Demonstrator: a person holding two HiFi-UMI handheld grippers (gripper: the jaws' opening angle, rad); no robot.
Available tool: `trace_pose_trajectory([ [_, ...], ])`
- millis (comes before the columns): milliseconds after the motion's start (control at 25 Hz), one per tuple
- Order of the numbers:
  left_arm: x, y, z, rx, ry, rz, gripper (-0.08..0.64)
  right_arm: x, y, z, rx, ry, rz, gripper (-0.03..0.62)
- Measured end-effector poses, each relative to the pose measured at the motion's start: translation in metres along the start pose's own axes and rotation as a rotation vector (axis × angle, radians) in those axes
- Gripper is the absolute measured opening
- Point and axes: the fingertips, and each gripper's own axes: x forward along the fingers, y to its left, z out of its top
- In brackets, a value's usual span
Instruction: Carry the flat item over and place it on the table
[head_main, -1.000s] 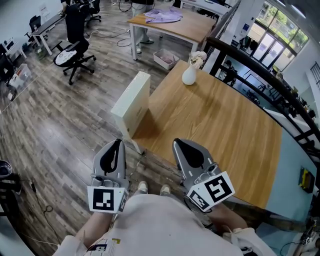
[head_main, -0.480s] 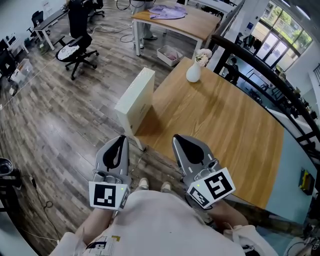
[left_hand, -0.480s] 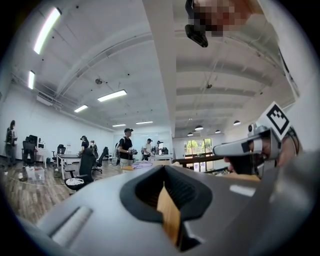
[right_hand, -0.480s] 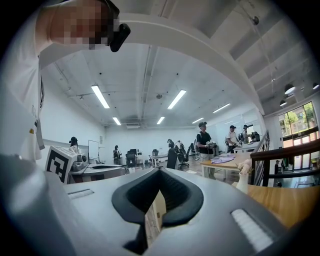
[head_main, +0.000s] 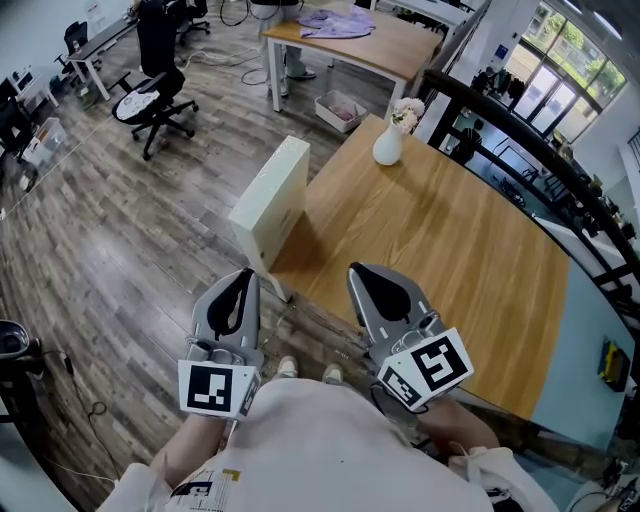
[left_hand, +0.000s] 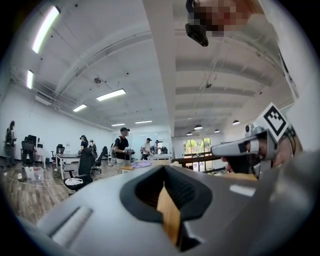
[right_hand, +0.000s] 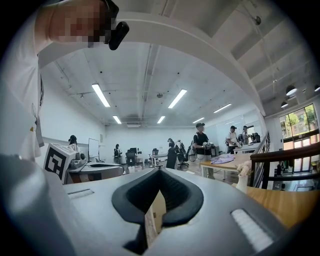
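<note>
At the far left, the office chair (head_main: 150, 105) is shown slightly higher in the head view than a second ago. Against the frame half a second back, hardly anything is altered. The left gripper (head_main: 238, 280) is held low and near, just short of the near left corner of the worktop (head_main: 450, 250), as before. Its jaws are closed and nothing is gripped.

Just beyond it, the flat box (head_main: 270, 200) is stood on edge at the left side of the worktop, not on top of it, as in both earlier frames. The right gripper (head_main: 368, 275) is shown across the worktop's near edge, a shade further right than before. Its jaws are likewise drawn together, with nothing held. The white vase (head_main: 388, 148) is left unmoved at the far corner.
</note>
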Motion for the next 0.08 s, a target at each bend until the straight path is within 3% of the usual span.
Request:
trace_pose_trajectory([
  [80, -0.0021, -0.0012, -0.0007, -0.002, 0.005, 0.000, 0.002, -0.0021, -0.0020, 0.0015, -0.002, -0.003, -0.006, 0.000],
])
